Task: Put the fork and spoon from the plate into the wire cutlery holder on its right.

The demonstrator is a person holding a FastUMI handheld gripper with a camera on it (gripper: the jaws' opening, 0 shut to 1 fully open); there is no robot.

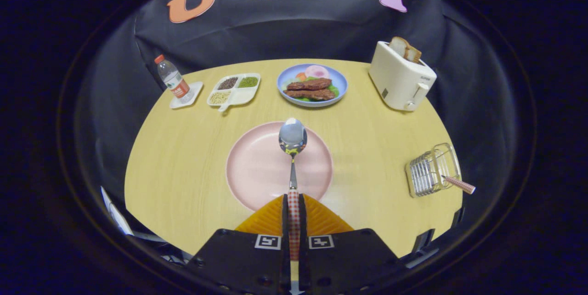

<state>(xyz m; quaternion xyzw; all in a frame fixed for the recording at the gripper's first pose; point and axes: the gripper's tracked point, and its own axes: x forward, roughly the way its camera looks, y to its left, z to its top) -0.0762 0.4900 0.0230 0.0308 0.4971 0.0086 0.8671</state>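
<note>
Though its checkered handle is mostly hidden between the fingers, the shiny metal spoon point(292, 141) is pinched by the gripper point(293, 207), bowl raised over the round pink plate point(250, 171). Bare wooden bench point(367, 148) separates plate from the wire cutlery holder point(429, 173) near the bench's right edge, where a checkered handle point(459, 184) pokes out.

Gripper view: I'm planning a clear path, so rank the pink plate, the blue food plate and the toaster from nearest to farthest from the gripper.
The gripper is shut on the spoon.
1. Pink plate: just ahead of the fingers, under the spoon.
2. Blue food plate: straight beyond the pink plate.
3. Toaster: far right corner, holding bread.
</note>
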